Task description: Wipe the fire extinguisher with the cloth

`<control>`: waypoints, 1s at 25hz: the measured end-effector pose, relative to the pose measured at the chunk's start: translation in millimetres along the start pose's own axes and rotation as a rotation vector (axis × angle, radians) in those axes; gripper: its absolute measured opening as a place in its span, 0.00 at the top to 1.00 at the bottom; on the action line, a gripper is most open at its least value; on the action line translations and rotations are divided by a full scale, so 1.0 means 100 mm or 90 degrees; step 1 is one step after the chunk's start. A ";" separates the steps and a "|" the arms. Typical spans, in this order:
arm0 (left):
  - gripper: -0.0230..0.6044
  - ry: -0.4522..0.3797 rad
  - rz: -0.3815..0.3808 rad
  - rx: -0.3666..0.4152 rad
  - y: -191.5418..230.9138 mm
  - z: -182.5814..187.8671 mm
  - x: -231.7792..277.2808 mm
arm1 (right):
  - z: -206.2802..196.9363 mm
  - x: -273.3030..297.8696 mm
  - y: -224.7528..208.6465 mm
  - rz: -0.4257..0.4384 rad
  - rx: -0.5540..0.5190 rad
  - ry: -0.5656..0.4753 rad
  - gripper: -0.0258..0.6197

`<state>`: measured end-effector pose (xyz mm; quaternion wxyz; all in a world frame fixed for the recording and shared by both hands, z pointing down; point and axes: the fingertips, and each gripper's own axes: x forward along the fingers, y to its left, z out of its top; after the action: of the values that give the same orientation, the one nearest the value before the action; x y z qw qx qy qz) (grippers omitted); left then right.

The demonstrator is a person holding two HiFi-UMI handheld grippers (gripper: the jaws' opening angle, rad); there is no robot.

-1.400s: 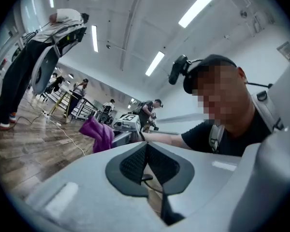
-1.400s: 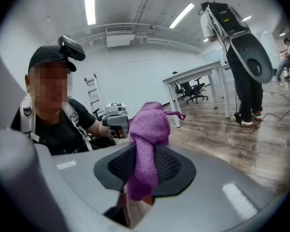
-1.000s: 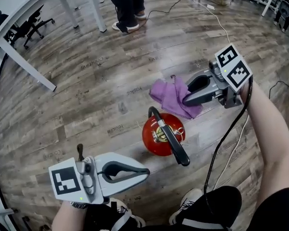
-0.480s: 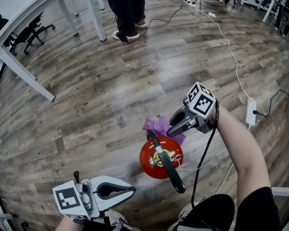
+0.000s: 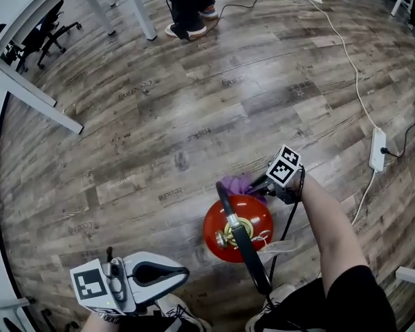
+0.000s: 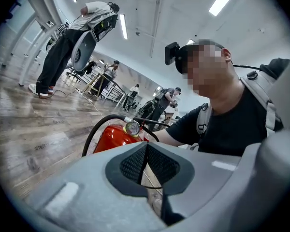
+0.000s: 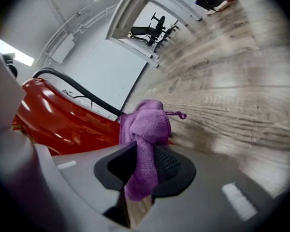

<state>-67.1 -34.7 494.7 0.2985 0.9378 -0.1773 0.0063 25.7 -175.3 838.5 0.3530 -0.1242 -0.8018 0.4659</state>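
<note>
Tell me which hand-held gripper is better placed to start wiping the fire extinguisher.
Right. The right hand-held gripper clamps the purple cloth beside the red fire extinguisher; the left hand-held gripper is shut, empty, and farther off.

Red extinguisher (image 5: 218,228) upright; purple cloth (image 5: 236,184) bunched, seemingly touching its side

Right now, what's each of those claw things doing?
Left gripper: closed, holding nothing.
Right gripper: closed on the purple cloth.
</note>
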 end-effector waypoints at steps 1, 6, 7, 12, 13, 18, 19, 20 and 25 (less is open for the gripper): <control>0.97 -0.001 0.004 -0.004 0.01 0.00 0.00 | -0.08 0.07 -0.14 -0.016 0.019 -0.012 0.82; 0.97 -0.005 0.013 -0.016 0.09 -0.01 -0.02 | -0.16 0.21 -0.44 -0.053 0.063 -0.078 0.82; 0.97 0.000 0.010 -0.016 0.10 -0.03 -0.02 | -0.15 0.21 -0.42 -0.051 0.063 -0.087 0.82; 0.97 0.002 -0.021 -0.013 0.08 -0.02 0.07 | 0.02 0.01 0.01 -0.002 0.008 -0.116 0.82; 0.97 0.004 -0.026 -0.010 0.08 -0.02 0.08 | 0.09 -0.07 0.18 0.013 -0.016 -0.124 0.82; 0.97 -0.013 -0.051 -0.007 0.11 -0.01 0.15 | 0.45 -0.67 1.15 0.061 -0.153 -0.192 0.82; 0.97 -0.020 -0.056 -0.010 0.11 0.01 0.16 | 0.52 -0.80 1.36 0.061 -0.180 -0.209 0.82; 0.97 -0.027 -0.062 -0.012 0.11 0.03 0.17 | 0.57 -0.94 1.57 0.058 -0.205 -0.225 0.82; 0.97 -0.033 -0.093 0.004 -0.02 0.07 0.20 | 0.70 -1.43 2.41 0.004 -0.324 -0.263 0.82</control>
<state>-48.0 -44.3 490.4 0.2909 0.9489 -0.1158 -0.0393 50.0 -168.3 550.7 0.1392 -0.1141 -0.9467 0.2672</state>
